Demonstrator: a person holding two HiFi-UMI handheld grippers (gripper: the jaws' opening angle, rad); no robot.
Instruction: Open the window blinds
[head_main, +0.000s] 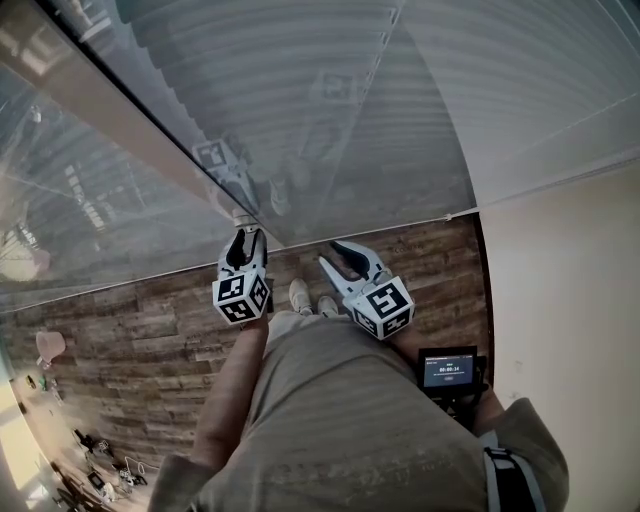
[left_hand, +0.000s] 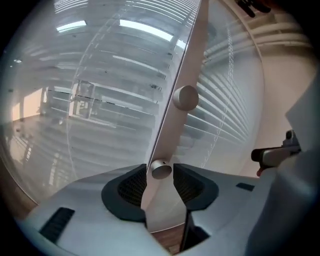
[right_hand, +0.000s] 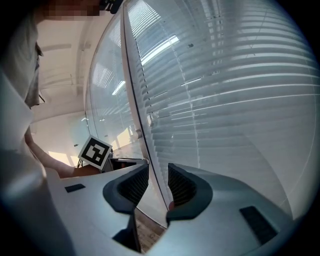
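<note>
White horizontal blinds (head_main: 300, 120) hang shut behind a glass partition. On its grey metal post (left_hand: 192, 60) sit two round metal knobs, an upper knob (left_hand: 185, 97) and a lower knob (left_hand: 161, 169). My left gripper (left_hand: 160, 172) is at the post (head_main: 243, 232), and the lower knob sits between its dark pads with a thin gap on each side, so it is open. My right gripper (right_hand: 157, 175) hovers open just right of it (head_main: 333, 254). Only the partition's thin frame edge (right_hand: 137, 110) passes between the right jaws, untouched.
A wood-plank floor (head_main: 140, 340) lies below, with the person's shoes (head_main: 300, 295) at the glass. A beige wall (head_main: 560, 280) closes the right side. A small screen device (head_main: 447, 369) hangs at the person's waist. Clutter (head_main: 100, 470) lies at the lower left.
</note>
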